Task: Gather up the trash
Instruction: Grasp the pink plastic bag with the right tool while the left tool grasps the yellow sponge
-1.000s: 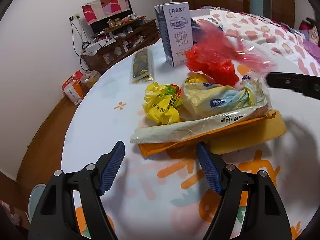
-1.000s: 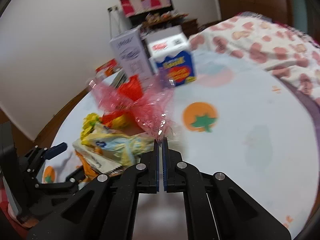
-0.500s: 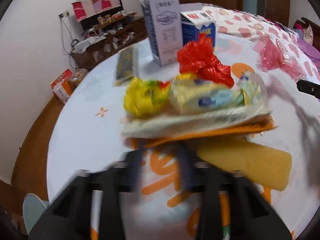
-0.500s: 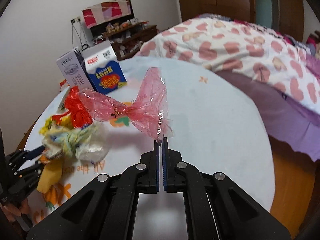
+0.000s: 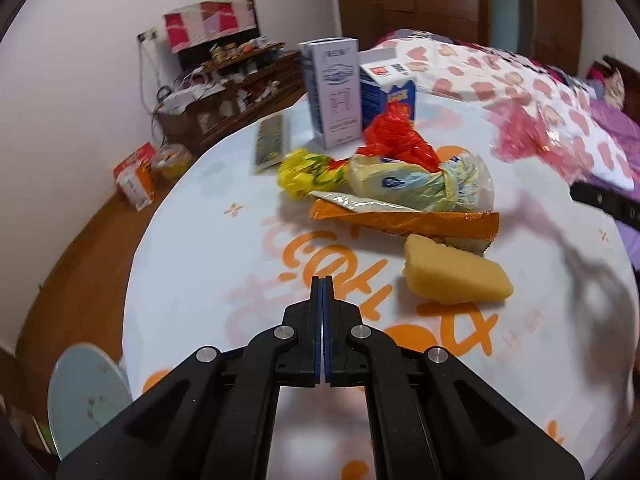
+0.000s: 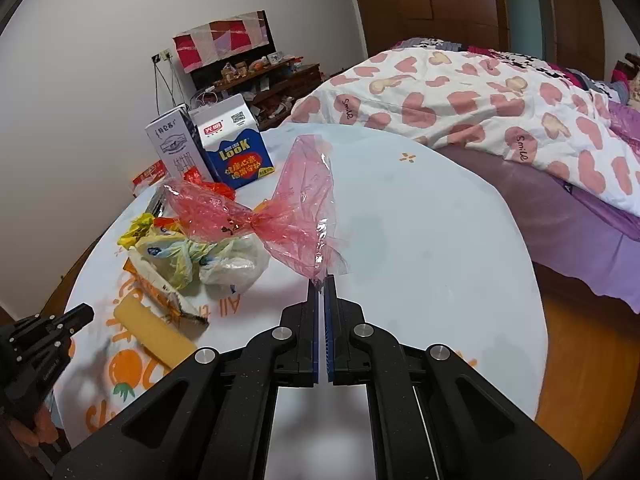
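The right gripper [image 6: 322,280], jaws clamped on one edge of the pink cellophane wrapper [image 6: 280,216], has carried it up and away from the trash pile [image 5: 400,192]; it now hangs above the tabletop [image 6: 420,240] at centre frame of the right view. The left gripper [image 5: 322,280], open a second ago, has shut its jaws on nothing and pulled back toward the lower part of its frame. The yellow sponge [image 5: 452,276], orange packet [image 5: 404,220], pale plastic bag [image 5: 420,184] and red wrapper [image 5: 396,140] remain at the left view's centre, so most collecting probably lies ahead.
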The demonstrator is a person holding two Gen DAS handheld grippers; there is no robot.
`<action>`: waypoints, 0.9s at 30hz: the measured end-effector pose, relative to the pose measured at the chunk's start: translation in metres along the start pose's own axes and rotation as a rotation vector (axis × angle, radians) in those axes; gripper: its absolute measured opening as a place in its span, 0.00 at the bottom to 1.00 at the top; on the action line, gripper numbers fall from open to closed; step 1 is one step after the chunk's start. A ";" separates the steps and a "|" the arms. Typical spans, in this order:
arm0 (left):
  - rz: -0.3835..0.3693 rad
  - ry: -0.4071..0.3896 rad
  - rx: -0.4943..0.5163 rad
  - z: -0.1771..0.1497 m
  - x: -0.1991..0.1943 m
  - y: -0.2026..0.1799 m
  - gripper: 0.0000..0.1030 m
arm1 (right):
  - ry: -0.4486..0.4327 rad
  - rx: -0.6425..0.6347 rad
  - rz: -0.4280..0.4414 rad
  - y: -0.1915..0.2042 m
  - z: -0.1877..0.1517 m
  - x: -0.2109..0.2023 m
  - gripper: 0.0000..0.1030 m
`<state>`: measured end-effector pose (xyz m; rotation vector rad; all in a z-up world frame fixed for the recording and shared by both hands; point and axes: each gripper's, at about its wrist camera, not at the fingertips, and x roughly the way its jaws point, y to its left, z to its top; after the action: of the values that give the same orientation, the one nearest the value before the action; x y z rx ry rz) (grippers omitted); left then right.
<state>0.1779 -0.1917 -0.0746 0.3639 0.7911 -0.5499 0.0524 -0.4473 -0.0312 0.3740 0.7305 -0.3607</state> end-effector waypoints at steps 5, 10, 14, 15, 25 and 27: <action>-0.034 0.008 -0.096 0.002 -0.005 -0.009 0.14 | 0.000 -0.010 -0.034 -0.008 -0.006 -0.009 0.03; -0.028 0.013 -0.121 0.015 0.012 -0.043 0.56 | -0.008 0.005 -0.069 -0.027 -0.007 -0.018 0.04; -0.047 0.071 -0.123 0.019 0.040 -0.060 0.39 | -0.012 0.019 -0.083 -0.042 -0.009 -0.024 0.04; -0.051 0.065 -0.112 0.019 0.040 -0.064 0.31 | -0.012 0.020 -0.091 -0.046 -0.010 -0.025 0.04; -0.041 -0.046 -0.113 0.014 -0.021 -0.045 0.22 | -0.034 0.010 -0.073 -0.039 -0.019 -0.035 0.04; -0.014 -0.058 -0.133 0.010 -0.035 -0.034 0.22 | -0.033 -0.001 -0.050 -0.028 -0.021 -0.038 0.04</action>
<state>0.1433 -0.2128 -0.0454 0.2190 0.7702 -0.5158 0.0018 -0.4547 -0.0249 0.3487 0.7085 -0.4123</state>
